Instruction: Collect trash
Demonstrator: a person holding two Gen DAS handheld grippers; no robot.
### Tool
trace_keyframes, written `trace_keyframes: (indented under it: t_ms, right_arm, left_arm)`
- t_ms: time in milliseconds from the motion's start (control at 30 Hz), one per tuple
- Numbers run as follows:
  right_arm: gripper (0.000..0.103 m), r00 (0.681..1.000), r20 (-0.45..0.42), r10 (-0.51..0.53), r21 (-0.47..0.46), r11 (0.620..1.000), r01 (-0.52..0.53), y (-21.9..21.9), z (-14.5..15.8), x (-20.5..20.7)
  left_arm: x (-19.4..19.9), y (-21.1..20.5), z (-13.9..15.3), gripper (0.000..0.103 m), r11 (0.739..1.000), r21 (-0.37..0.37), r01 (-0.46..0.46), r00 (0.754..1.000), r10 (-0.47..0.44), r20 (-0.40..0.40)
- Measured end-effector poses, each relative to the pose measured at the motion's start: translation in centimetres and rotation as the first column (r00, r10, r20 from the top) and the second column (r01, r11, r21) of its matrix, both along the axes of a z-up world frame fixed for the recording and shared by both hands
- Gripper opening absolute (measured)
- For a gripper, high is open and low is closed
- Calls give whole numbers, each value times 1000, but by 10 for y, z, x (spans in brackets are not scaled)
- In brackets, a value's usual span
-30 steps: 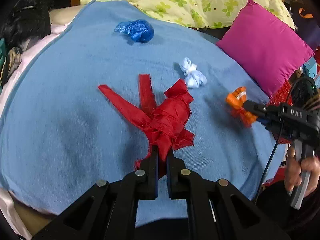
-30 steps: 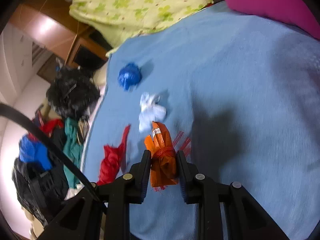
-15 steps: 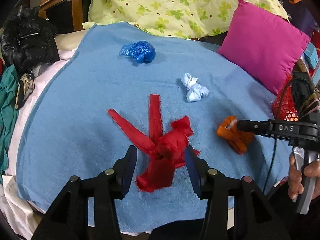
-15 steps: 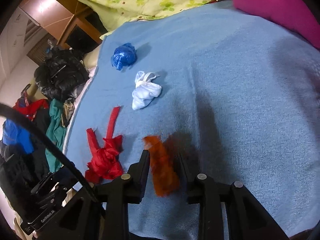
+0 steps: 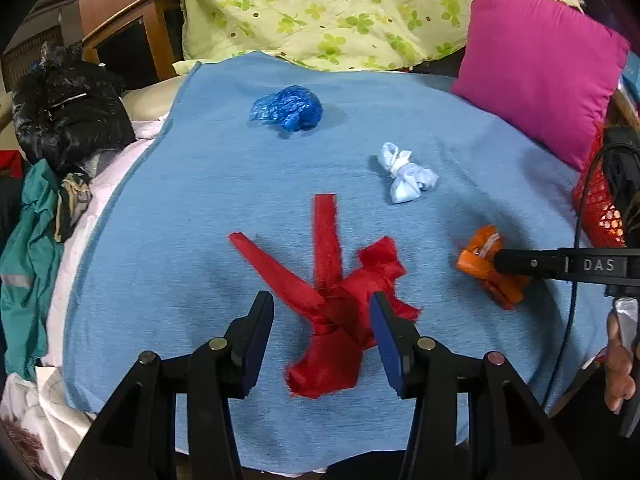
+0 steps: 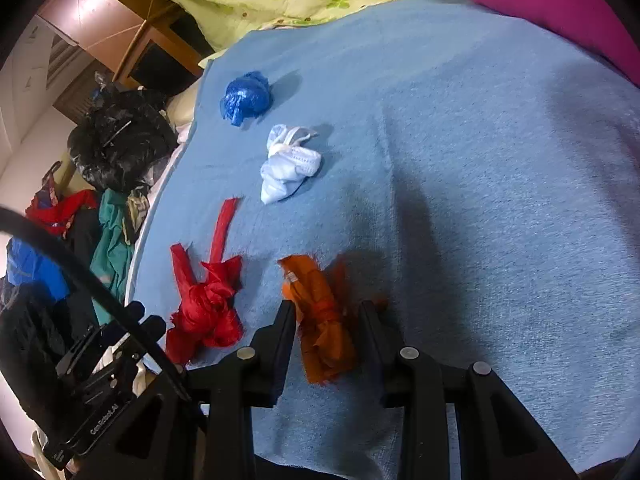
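Nearest the left wrist camera, the left tool (image 5: pixel 322 312) stands released, its jaws spread to either side of the knotted red plastic bag (image 5: pixel 340 320), which lies flat on the blue blanket (image 5: pixel 180 220) of the bed with two long strips fanned away from the knot; whether the pads touch the bag cannot be told. Nearest the right wrist camera, the right tool (image 6: pixel 328 316) is likewise released, its jaws straddling the knotted orange plastic bag (image 6: pixel 324 320), which rests on the blanket just beside the red bag. Neither piece of trash is lifted, so the step in hand appears to be the positioning for a grasp on each, or the moment after a let-go; the pictures alone do not settle which. If a pickup is meant, the next move calls for closing each tool on the dense knot, not on the loose thin film, which is likely to slip or tear. Farther off lies a small white knotted bag (image 5: pixel 408 178), apart from the others, and beyond it a crumpled blue plastic bag (image 5: pixel 290 108), both uncollected. A red mesh basket (image 5: pixel 596 208) at the right edge of the bed may serve as the receptacle, though this is a judgement. At the far side sit a magenta cushion (image 5: pixel 536 64) and a green floral quilt (image 5: pixel 320 8).
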State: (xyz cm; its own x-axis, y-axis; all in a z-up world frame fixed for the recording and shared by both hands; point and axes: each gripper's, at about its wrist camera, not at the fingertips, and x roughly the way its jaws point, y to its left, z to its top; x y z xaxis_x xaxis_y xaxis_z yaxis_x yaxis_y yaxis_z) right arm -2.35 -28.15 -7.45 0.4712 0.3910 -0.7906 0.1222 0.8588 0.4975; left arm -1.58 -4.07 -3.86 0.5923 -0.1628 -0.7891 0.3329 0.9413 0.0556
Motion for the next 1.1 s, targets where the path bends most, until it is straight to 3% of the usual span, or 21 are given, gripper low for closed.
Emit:
trace_keyframes:
  t_ms: [567, 833, 1100]
  right_arm:
    - [35, 998, 31, 59, -53, 997, -57, 13, -2, 1]
    - [35, 996, 86, 32, -15, 999, -31, 2, 10, -1]
    - [36, 997, 70, 27, 49, 998, -30, -4, 10, -1]
  left_arm:
    - [-5, -21, 2, 55, 992, 125, 8, 999, -14, 49]
    - [-9, -32, 8, 55, 989, 148, 24, 997, -34, 65]
    - [-9, -32, 9, 56, 989, 149, 15, 998, -25, 63]
